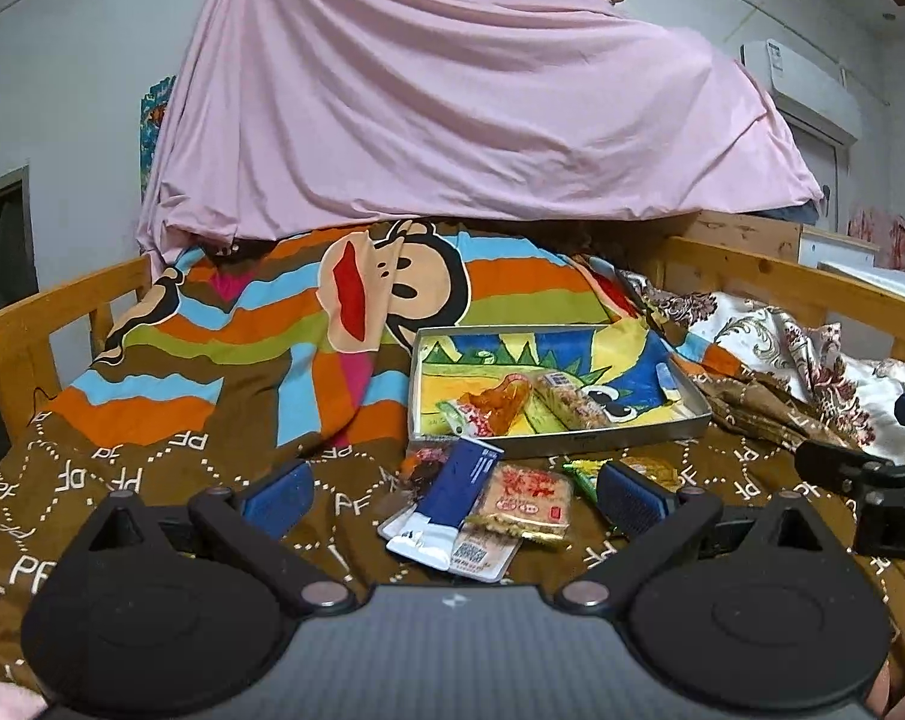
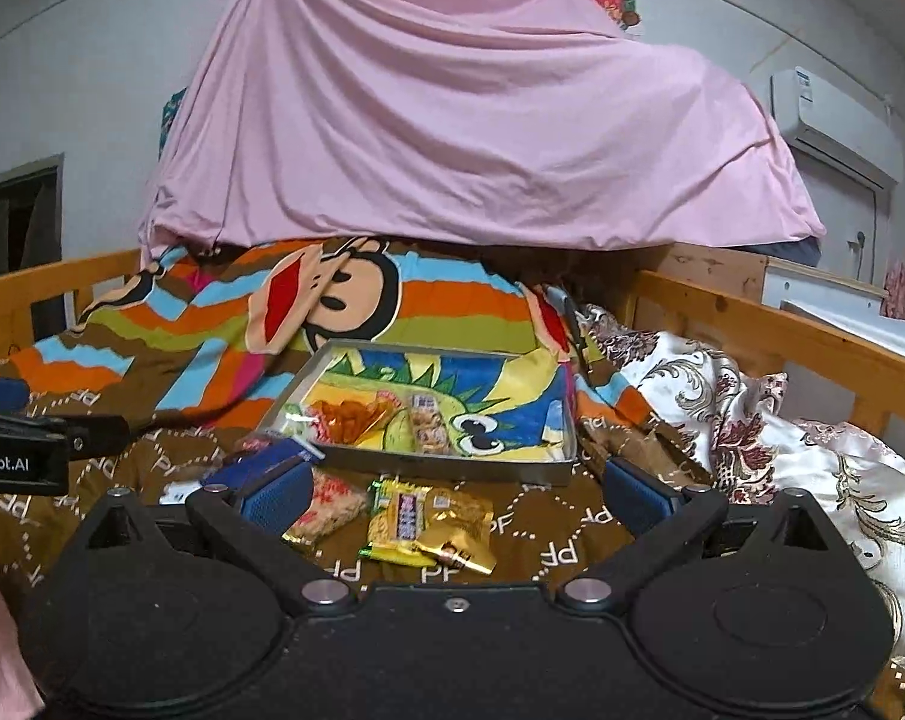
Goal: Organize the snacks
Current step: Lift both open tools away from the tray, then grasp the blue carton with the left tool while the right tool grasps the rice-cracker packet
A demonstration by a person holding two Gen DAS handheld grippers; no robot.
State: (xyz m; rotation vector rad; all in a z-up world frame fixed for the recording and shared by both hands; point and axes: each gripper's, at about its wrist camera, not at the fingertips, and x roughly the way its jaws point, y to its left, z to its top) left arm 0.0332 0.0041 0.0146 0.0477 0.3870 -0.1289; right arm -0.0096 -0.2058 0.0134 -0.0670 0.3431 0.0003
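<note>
A metal tray (image 1: 572, 437) (image 2: 452, 463) with a cartoon picture inside lies on the bed and holds an orange snack packet (image 1: 495, 401) (image 2: 347, 414) and a rice bar (image 1: 567, 399) (image 2: 428, 426). In front of it lie a blue sachet (image 1: 452, 495), a square rice cracker pack (image 1: 527, 501) (image 2: 326, 507) and a yellow-gold packet (image 2: 431, 525). My left gripper (image 1: 455, 495) is open just above the blue sachet and cracker pack. My right gripper (image 2: 452, 495) is open above the yellow-gold packet.
The snacks lie on a brown patterned bedspread (image 1: 152, 480). A striped monkey blanket (image 1: 344, 294) is bunched behind the tray, and a floral quilt (image 2: 782, 432) lies at the right. Wooden bed rails (image 2: 782, 324) run along both sides. A pink sheet (image 1: 452, 96) hangs behind.
</note>
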